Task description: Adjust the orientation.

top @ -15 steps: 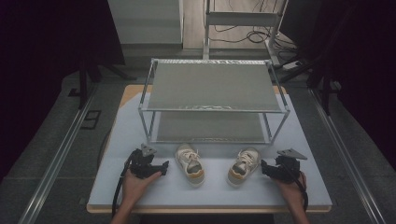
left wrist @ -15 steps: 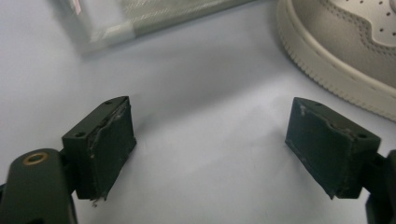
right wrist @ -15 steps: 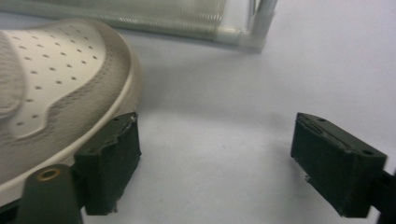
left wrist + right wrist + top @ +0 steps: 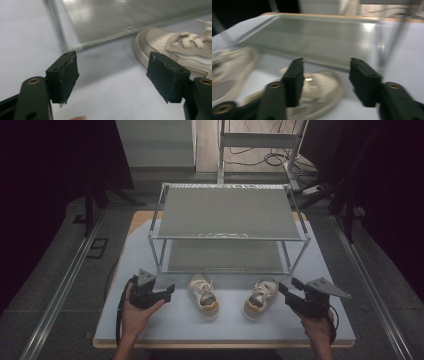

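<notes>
— Where were the sneakers?

— Both sat on the pale table (image 4: 165,330), just near of the two-tier shoe rack (image 4: 227,227): the left sneaker (image 4: 203,295) and the right sneaker (image 4: 261,297), toes toward the rack.

— And the hands?

— The left gripper (image 4: 169,291) hovered left of the left sneaker, jaws spread, gripping nothing. The right gripper (image 4: 288,288) sat right of the right sneaker, jaws also apart, empty.
</notes>
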`<state>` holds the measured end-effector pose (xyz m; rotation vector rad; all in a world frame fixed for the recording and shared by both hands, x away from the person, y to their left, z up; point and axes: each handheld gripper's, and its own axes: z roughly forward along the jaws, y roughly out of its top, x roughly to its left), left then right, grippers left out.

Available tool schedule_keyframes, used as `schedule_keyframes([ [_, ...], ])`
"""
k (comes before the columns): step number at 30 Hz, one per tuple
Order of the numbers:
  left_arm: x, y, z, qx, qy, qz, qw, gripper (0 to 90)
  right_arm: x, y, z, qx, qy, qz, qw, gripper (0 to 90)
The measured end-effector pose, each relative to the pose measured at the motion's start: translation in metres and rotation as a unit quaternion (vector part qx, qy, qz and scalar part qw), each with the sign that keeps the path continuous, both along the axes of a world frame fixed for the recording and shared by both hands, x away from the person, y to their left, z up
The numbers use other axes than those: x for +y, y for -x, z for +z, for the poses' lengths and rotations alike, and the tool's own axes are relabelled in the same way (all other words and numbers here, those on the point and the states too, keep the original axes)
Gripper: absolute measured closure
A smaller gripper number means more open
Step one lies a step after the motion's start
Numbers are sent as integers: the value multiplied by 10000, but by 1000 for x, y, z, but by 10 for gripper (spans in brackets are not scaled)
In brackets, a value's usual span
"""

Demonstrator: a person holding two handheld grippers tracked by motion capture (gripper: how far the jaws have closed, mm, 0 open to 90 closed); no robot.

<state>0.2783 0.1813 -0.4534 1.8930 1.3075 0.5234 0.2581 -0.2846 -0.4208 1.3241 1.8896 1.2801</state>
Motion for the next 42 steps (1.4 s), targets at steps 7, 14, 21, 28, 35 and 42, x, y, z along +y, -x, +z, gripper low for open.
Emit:
schedule_keyframes([
  [7, 10, 22, -10, 194, 290, -105, 9993, 278, 28, 6, -7, 56, 158, 872, 9960, 779],
  [14, 9, 29, -7, 194, 441, -298, 9984, 286, 64, 19, -6, 83, 103, 1624, 9866, 893],
  [21, -2, 30, -7, 203, 325, -500, 9980, 286, 108, 27, -18, 270, 454, 1972, 9789, 893],
  [28, -8, 24, -11, 321, 324, -680, 9966, 284, 145, 32, -34, 467, 706, 2010, 9759, 893],
  [35, -6, 28, -10, 321, 329, -674, 9967, 285, 166, 25, -53, 498, 1047, 1710, 9784, 894],
  [42, -6, 31, -12, 382, 277, -630, 9969, 285, 168, 25, -54, 549, 967, 1733, 9786, 895],
])
